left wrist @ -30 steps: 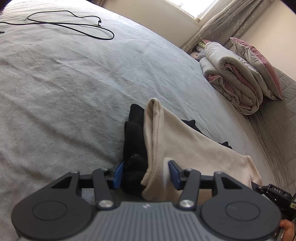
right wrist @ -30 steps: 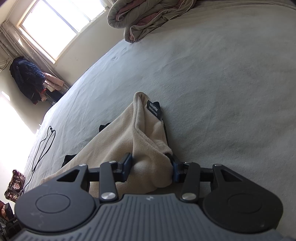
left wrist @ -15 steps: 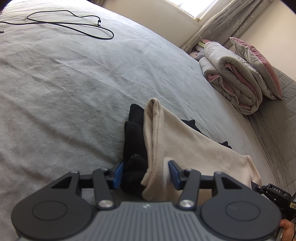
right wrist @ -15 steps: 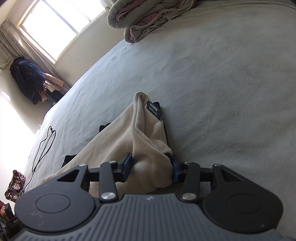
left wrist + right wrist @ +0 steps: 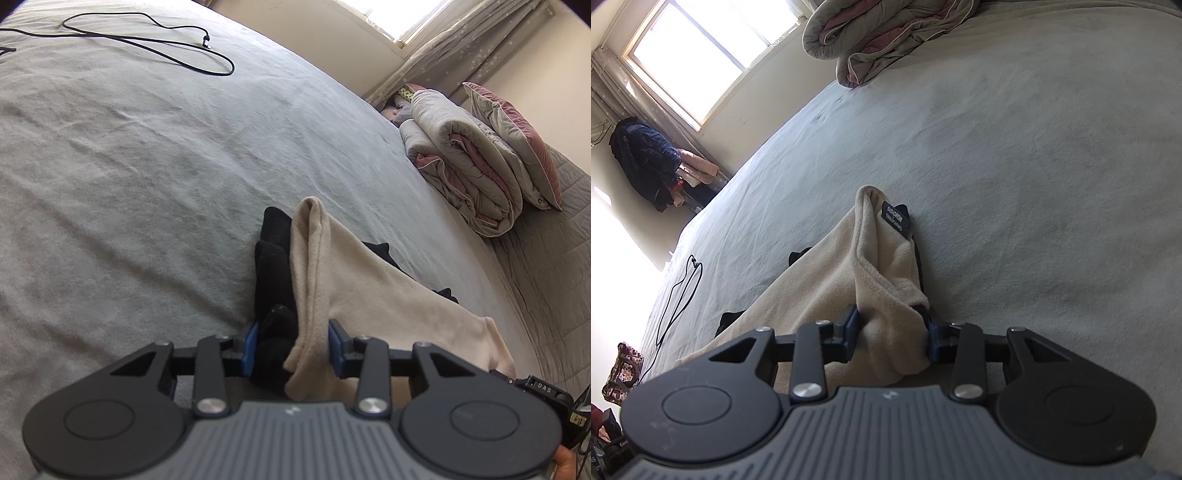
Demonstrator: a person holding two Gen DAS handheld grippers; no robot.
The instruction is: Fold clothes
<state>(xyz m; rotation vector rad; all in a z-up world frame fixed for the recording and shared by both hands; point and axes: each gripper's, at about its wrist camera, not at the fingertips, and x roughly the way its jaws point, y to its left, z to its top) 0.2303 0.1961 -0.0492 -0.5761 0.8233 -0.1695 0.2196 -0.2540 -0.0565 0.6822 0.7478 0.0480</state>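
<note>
Fleece garment [image 5: 369, 291], cream outside and black inside, lies bunched on the bed [image 5: 129, 166]; soft, light, floppy, likely to sag. Left tongs [image 5: 291, 347] and right tongs [image 5: 892, 334] are closing on its 2 bunched ends, good holds.

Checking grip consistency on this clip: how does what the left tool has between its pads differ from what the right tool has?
1. The left tool is closing on black fabric bunched beside the beige garment; the right tool is closing almost wholly on beige fleece.
2. A black label shows only near the right tool's end, none by the left tool.

Shared: both bunches touch the pads and lie on the grey bedsheet.
</note>
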